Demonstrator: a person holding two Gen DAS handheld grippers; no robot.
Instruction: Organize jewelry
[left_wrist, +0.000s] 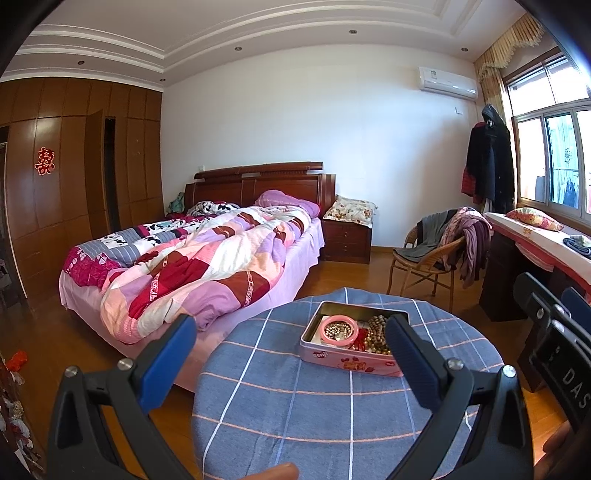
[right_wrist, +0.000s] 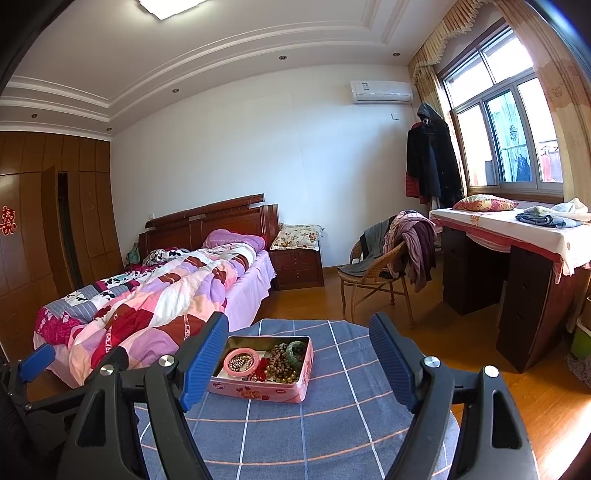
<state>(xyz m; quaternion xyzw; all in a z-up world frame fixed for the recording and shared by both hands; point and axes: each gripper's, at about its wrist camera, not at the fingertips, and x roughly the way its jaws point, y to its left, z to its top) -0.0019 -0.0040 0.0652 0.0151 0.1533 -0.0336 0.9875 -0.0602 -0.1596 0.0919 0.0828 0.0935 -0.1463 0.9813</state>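
Observation:
A pink tin box (left_wrist: 347, 360) (right_wrist: 258, 391) stands open on a round table with a blue checked cloth (left_wrist: 295, 406) (right_wrist: 332, 424). Inside lie a pink bangle (left_wrist: 338, 330) (right_wrist: 242, 362), brown wooden beads (left_wrist: 376, 336) (right_wrist: 282, 363), a red piece (right_wrist: 260, 373) and a green bangle (right_wrist: 297, 350). My left gripper (left_wrist: 291, 330) is open and empty, above the table's near side, its right finger overlapping the tin's right end. My right gripper (right_wrist: 299, 328) is open and empty, held above the table with the tin between its fingers in view.
A bed with a patchwork quilt (left_wrist: 192, 266) (right_wrist: 147, 295) stands left of the table. A wicker chair draped with clothes (left_wrist: 436, 254) (right_wrist: 384, 269) and a dark desk (right_wrist: 517, 288) stand at the right. The right gripper shows at the left wrist view's right edge (left_wrist: 554, 332).

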